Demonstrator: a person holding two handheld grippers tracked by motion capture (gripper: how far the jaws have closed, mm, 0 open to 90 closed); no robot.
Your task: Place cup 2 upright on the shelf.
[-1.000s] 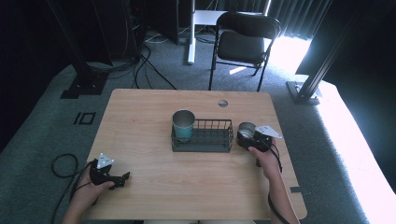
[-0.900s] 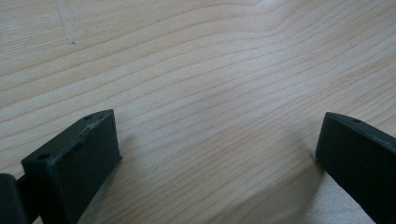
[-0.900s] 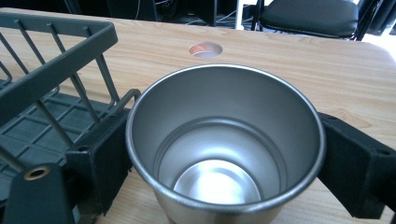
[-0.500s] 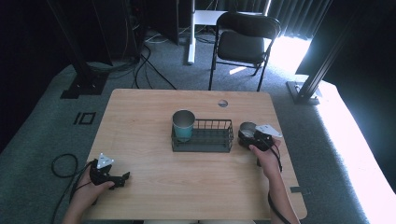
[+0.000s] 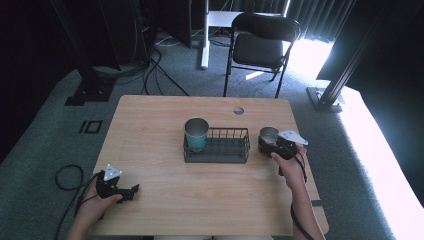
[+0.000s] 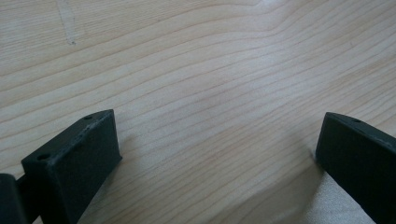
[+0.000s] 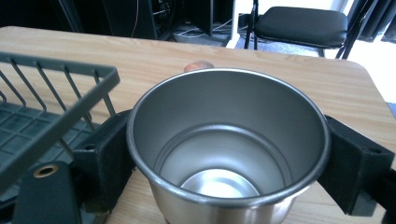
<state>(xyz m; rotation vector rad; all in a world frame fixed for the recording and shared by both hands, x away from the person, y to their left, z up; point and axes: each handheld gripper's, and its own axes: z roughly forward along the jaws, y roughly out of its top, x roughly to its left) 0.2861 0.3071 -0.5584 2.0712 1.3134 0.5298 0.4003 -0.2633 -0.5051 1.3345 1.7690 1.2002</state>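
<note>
The right gripper point(image 7: 229, 158) is clamped on a steel cup point(image 7: 229, 144), one jaw on each side of its wall, just right of the wire rack point(image 5: 216, 145). The cup stands upright on the table point(image 5: 160, 120). A second cup point(image 5: 196, 133) sits in the rack's left end. The left gripper point(image 6: 219, 154), jaws apart, rests empty at the near left. The smooth round wall could slip in a flat-jawed grip, or the cup could knock the rack's rim if lifted across too low.

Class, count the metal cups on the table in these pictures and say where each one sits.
2. One cup stands upright in the left end of the wire basket. The other cup sits just right of the basket, between the jaws of the right gripper.
</note>
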